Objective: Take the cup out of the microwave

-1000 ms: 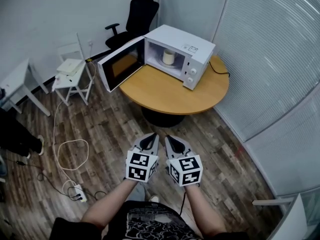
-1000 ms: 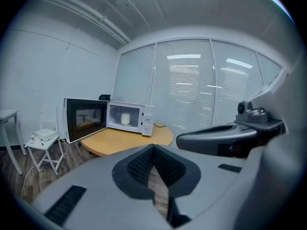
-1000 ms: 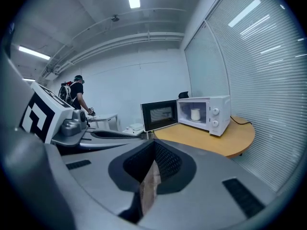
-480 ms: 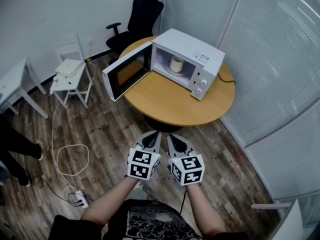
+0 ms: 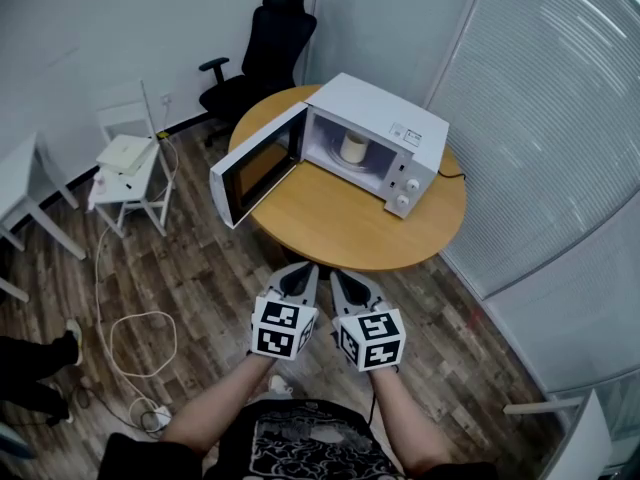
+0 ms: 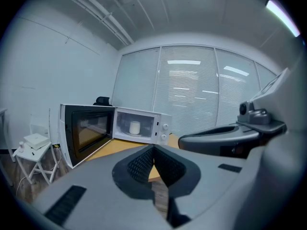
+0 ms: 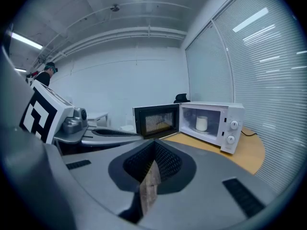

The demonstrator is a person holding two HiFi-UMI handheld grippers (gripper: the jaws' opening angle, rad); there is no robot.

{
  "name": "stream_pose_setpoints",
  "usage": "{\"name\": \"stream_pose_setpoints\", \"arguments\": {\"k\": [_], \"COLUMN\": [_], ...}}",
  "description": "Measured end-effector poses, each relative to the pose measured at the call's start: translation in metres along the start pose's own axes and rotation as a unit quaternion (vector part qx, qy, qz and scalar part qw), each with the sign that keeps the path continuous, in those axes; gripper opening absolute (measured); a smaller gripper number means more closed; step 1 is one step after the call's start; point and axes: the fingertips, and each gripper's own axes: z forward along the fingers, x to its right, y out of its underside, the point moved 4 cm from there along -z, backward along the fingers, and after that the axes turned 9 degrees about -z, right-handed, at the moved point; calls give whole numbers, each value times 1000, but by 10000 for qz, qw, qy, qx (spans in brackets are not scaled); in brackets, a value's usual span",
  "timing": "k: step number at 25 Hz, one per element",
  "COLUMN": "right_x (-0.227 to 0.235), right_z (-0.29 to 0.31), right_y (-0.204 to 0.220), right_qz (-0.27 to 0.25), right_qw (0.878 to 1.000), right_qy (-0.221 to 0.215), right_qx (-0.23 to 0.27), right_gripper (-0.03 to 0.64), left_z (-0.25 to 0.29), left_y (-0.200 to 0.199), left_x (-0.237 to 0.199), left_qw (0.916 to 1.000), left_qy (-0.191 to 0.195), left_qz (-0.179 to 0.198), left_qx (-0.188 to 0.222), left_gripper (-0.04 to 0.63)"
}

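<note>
A white cup (image 5: 352, 147) stands inside the white microwave (image 5: 400, 128), whose door (image 5: 255, 165) hangs open to the left. The microwave sits on a round wooden table (image 5: 350, 230). My left gripper (image 5: 298, 280) and right gripper (image 5: 346, 284) are side by side over the floor, short of the table's near edge, both shut and holding nothing. In the left gripper view the cup (image 6: 135, 127) shows far ahead beyond the left gripper (image 6: 153, 148). In the right gripper view the cup (image 7: 202, 123) shows ahead to the right of the right gripper (image 7: 154, 145).
A black office chair (image 5: 262, 56) stands behind the table. A small white chair with papers (image 5: 127, 160) and a white table (image 5: 18, 183) are at the left. A cable and power strip (image 5: 135, 340) lie on the wooden floor. Glass walls with blinds (image 5: 560, 118) close the right side.
The table and microwave have come nearer and sit lower in the head view. Both grippers keep side by side, shut, as I move toward the table.
</note>
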Motion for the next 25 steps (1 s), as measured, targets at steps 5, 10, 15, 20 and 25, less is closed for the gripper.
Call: {"name": "stream_pose_setpoints", "arguments": {"k": [5,10,15,20,25], "right_x": [-9,-7,2,19,45], "right_z": [22,36,47,62,80], "right_y": [-8,-10,-9,-4,1], "right_qz": [-46,-18,61,117,156], "right_qw": [10000,9999,9998,9998,9998], "right_qy": [63,142,187,158,89], "right_qx": [-56,-75,-41,-13,18], "right_gripper": [15,15,15,15,15], "left_z": [6,13,24,46,80], "left_y": [-8,-8,-9,-11,-12], "left_x": [-24,-39,-47,-52,-50], "left_qw": [10000,9999,9999,9999,9998], "left_qy": [71,121,130,98,73], "left_qz": [-9,-36,-19,15,76], "left_qx": [4,-38,-64,-88,-172], "left_gripper": [11,11,11,11,11]}}
